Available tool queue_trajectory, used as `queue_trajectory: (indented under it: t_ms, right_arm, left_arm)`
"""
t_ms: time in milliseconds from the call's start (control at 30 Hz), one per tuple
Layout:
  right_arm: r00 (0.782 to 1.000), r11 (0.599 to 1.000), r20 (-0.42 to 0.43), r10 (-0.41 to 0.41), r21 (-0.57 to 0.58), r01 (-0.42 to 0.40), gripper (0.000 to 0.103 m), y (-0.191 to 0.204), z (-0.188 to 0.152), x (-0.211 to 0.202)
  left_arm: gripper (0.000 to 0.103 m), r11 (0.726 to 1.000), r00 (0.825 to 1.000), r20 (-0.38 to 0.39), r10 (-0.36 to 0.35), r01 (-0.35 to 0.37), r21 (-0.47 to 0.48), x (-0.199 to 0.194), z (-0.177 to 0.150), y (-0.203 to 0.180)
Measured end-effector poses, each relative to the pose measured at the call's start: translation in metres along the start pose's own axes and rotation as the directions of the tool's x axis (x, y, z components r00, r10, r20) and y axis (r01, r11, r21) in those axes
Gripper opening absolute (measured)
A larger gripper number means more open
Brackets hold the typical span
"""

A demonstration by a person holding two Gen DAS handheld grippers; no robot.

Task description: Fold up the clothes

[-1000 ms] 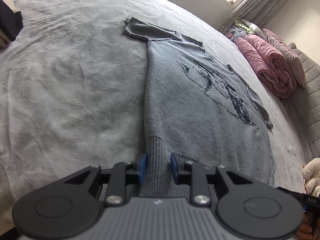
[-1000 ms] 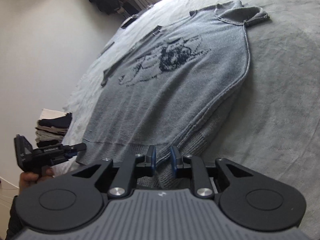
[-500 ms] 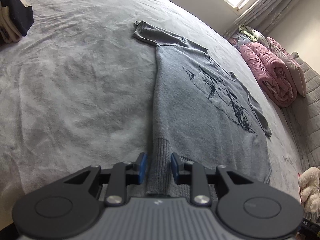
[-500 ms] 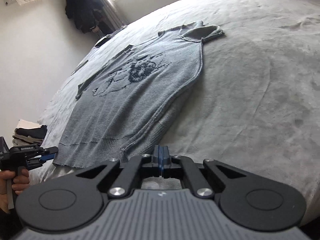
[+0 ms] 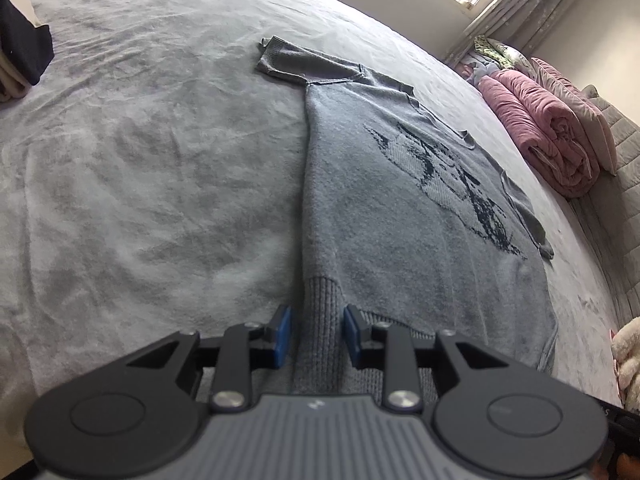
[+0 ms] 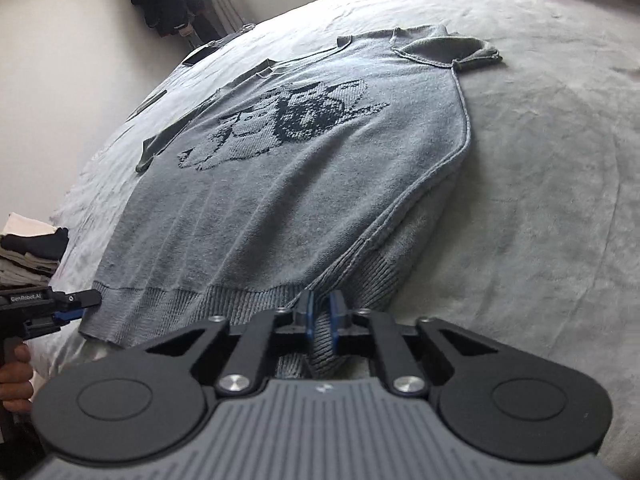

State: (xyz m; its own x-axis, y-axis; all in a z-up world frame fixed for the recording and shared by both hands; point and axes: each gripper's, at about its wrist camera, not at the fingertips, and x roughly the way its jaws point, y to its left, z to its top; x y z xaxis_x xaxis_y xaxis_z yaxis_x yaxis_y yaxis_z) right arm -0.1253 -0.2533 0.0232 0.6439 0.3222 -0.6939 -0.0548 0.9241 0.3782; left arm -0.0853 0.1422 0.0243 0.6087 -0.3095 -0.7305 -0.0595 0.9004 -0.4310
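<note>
A: Left wrist view. Where does the sweater [image 5: 400, 208] lie?

B: Flat on the grey bedspread [image 5: 140, 160], front up, its long axis running away from the camera, from ribbed hem to collar. The left gripper [image 5: 316, 334] sits at the hem's left corner. The blue pads [image 5: 282, 334] stand apart with the ribbed band between them; no pad visibly presses the cloth, so the fingers are open around it. A rolled pink quilt [image 5: 548, 136] lies at the far right edge.

A: And against the earlier frame?

B: The gap between the pads is marginally wider; the hem corner stays between them.

A: Right wrist view?

B: The right gripper [image 6: 321, 316] is at the hem's right corner, where the side is doubled under. Its fingers are closed on a bunched fold of the ribbed hem. The left gripper [image 6: 68, 306] appears at the lower left, just beside the opposite corner. A stack of folded clothes [image 6: 32, 252] sits beyond it.

A: What differs?

B: A second ago these fingers stood apart over the hem; now they pinch it.

A: The relation that matters?

B: Each hand is nearest its own hem corner, so the likely fold runs along the long axis, hem toward collar.
</note>
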Motion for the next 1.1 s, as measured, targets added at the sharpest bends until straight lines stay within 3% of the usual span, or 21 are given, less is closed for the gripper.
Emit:
queue_trajectory:
  t_ms: [100, 267, 300, 333, 400, 467, 500, 633, 700, 733, 767, 1100]
  right_arm:
    - [0.999, 0.999, 0.026, -0.031, -0.01, 0.032, 0.0, -0.002, -0.005, -0.008]
    - [0.997, 0.997, 0.078, 0.013, 0.072, -0.019, 0.001, -0.018, -0.01, -0.034]
    - [0.997, 0.996, 0.077, 0.029, 0.078, -0.035, 0.004, -0.018, -0.008, -0.033]
    - [0.997, 0.994, 0.07, 0.044, 0.097, -0.051, 0.014, -0.017, -0.005, -0.03]
    - [0.996, 0.987, 0.057, 0.075, 0.135, -0.082, 0.016, -0.014, 0.002, -0.022]
    - [0.995, 0.98, 0.022, 0.096, 0.173, -0.098, 0.033, -0.008, 0.006, -0.006]
    - [0.995, 0.978, 0.004, 0.096, 0.186, -0.095, 0.035, -0.006, 0.007, 0.001]
    - [1.0, 0.994, 0.001, 0.007, 0.113, -0.007, 0.033, 0.01, 0.005, 0.013]
    - [0.999, 0.997, 0.012, -0.046, 0.058, 0.045, 0.021, 0.017, 0.002, 0.014]
    - [0.997, 0.996, 0.022, -0.079, 0.03, 0.078, 0.008, 0.017, 0.0, 0.014]
    - [0.996, 0.997, 0.032, -0.077, 0.021, 0.077, 0.006, 0.015, -0.002, 0.014]
    - [0.982, 0.974, 0.12, -0.149, 0.191, 0.124, 0.004, -0.021, -0.03, -0.048]
  left_arm:
    - [0.029, 1.0, 1.0, 0.005, -0.006, 0.006, -0.015, -0.003, 0.001, 0.003]
    - [0.03, 1.0, 1.0, 0.016, -0.01, 0.01, -0.025, -0.007, 0.001, 0.004]
    - [0.03, 1.0, 1.0, 0.017, -0.012, 0.012, -0.024, -0.007, 0.001, 0.003]
    - [0.03, 1.0, 1.0, 0.016, -0.013, 0.014, -0.02, -0.007, 0.001, 0.002]
    - [0.031, 1.0, 1.0, 0.015, -0.01, 0.01, -0.016, -0.006, 0.001, 0.0]
    - [0.031, 1.0, 1.0, 0.009, -0.003, 0.003, -0.018, -0.004, 0.001, 0.0]
    - [0.031, 1.0, 1.0, 0.007, -0.001, 0.001, -0.018, -0.003, 0.001, 0.0]
    - [0.031, 1.0, 1.0, 0.006, 0.0, 0.0, 0.0, -0.003, -0.002, 0.0]
    - [0.031, 1.0, 1.0, 0.006, 0.003, -0.003, 0.013, -0.003, -0.003, -0.002]
    - [0.031, 1.0, 1.0, 0.006, 0.004, -0.004, 0.017, -0.003, -0.002, -0.003]
    - [0.031, 1.0, 1.0, 0.005, 0.004, -0.004, 0.019, -0.003, -0.002, -0.003]
    - [0.031, 1.0, 1.0, 0.026, -0.016, 0.016, -0.01, -0.012, -0.001, 0.002]
